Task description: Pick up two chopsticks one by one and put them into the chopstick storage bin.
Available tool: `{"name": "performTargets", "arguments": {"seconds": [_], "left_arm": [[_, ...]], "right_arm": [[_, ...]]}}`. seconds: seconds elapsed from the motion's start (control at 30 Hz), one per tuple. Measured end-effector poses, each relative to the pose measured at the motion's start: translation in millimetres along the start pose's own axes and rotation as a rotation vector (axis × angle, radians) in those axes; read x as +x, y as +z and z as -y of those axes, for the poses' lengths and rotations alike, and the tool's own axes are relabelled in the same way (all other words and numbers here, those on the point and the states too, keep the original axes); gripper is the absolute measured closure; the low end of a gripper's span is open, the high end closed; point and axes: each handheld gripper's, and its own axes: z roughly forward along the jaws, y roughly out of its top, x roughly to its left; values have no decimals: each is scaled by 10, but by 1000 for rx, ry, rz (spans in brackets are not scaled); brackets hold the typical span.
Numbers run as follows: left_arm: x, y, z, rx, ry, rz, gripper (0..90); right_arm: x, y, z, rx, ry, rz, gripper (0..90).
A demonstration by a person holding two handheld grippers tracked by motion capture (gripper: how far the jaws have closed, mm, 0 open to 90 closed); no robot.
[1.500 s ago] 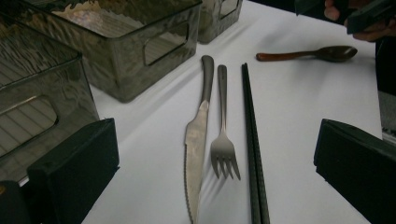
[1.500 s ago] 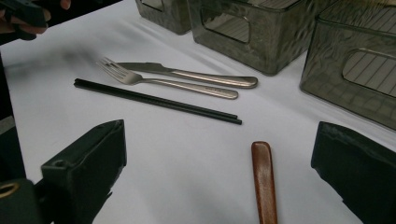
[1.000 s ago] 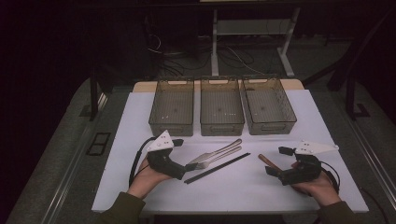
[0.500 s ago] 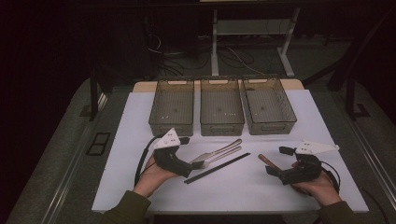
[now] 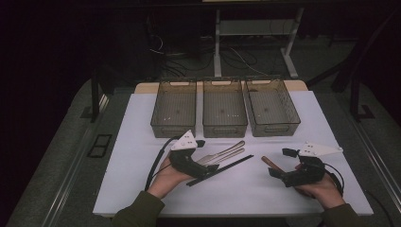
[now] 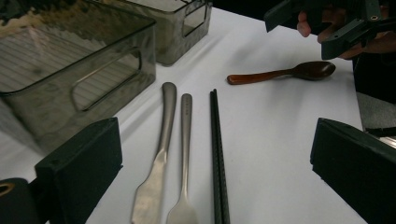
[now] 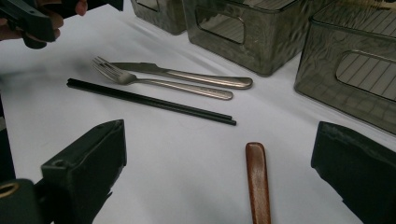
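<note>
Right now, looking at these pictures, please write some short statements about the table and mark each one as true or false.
1. Three bins stand in a row behind the cutlery. True.
2. The knife lies inside a bin. False: it lies on the table, beside the fork.
3. The left claw is open, holding nothing. True.
4. The spoon is metal. False: it is brown and looks wooden.
5. The chopsticks lie crossed. False: they lie side by side.
6. The right claw is open, with the spoon handle between its jaws. True.

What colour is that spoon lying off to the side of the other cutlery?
The spoon is a glossy reddish-brown, like lacquered wood. The left gripper view shows it best.
</note>
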Motion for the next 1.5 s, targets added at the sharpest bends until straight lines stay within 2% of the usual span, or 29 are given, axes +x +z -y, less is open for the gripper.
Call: {"name": "performTargets", "arguments": {"seconds": [0.1, 0.2, 0.37, 0.4, 0.43, 0.6, 0.67, 0.77, 0.83, 0.93, 1.33, 1.5], "left_arm": [[-21, 66, 9, 10, -3, -5, 51], [-38, 78, 35, 26, 8, -13, 113], [-22, 80, 75, 36, 2, -27, 201], [-23, 79, 81, 43, 1, -27, 265], [-25, 79, 85, 48, 4, -24, 265], [-42, 98, 97, 72, 23, -6, 418], [-40, 109, 103, 86, 22, 0, 476], [-20, 135, 133, 115, -2, 15, 570], [-17, 136, 140, 123, 1, 15, 587], [-13, 145, 160, 151, 2, 8, 665], [-38, 155, 264, 216, -1, 41, 811], [-62, 164, 292, 237, 11, 47, 833]], "right_arm": [[0, 1, 3, 2, -1, -1, 28], [-5, -1, 6, 1, 0, -2, 28], [-2, 3, 9, 5, 0, -3, 28], [-1, 6, 10, 5, -4, -4, 28], [-1, 6, 10, 5, -4, -4, 28], [-2, 7, 10, 7, -4, -1, 28], [-2, 8, 11, 9, -2, -1, 29], [-2, 11, 12, 12, -2, -2, 29], [-1, 11, 12, 13, -3, -2, 28], [0, 13, 13, 15, -3, -2, 29], [-3, 16, 15, 17, -5, -2, 28], [-2, 15, 16, 18, -6, -3, 29]]}}
